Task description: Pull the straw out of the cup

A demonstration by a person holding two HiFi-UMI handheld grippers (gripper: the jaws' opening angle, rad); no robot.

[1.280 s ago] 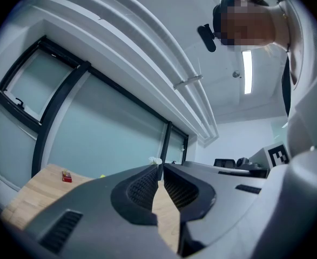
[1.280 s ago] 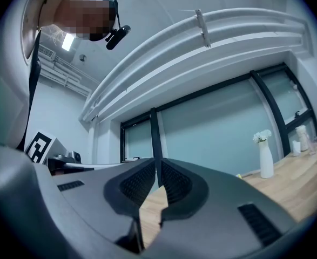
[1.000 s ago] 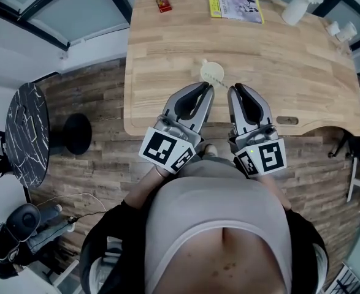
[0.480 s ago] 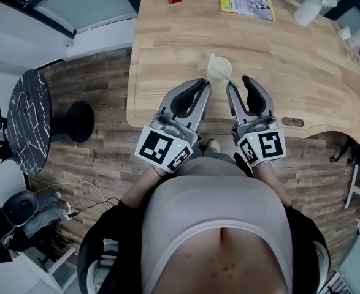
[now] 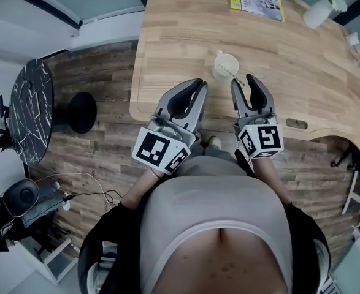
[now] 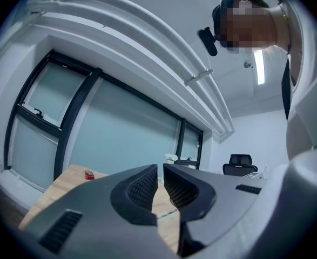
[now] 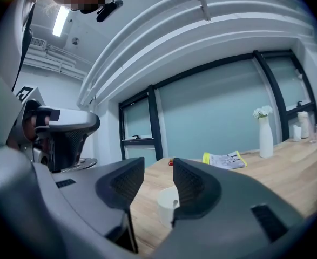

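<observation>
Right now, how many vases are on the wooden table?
1: the white vase with flowers, at the wooden table's far right corner. No other shows.

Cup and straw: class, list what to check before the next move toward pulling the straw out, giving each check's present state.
1. Right gripper open: ok, jaws have just opened, nothing between them.
2. Cup upright on the table: ok.
3. Cup lined up between the right gripper's jaws: ok, but beyond their tips.
4. Straw located: cannot tell; a pale stub at the rim may be it.
5. Left gripper steadying the cup: not ok; shut, apart from it.
</observation>
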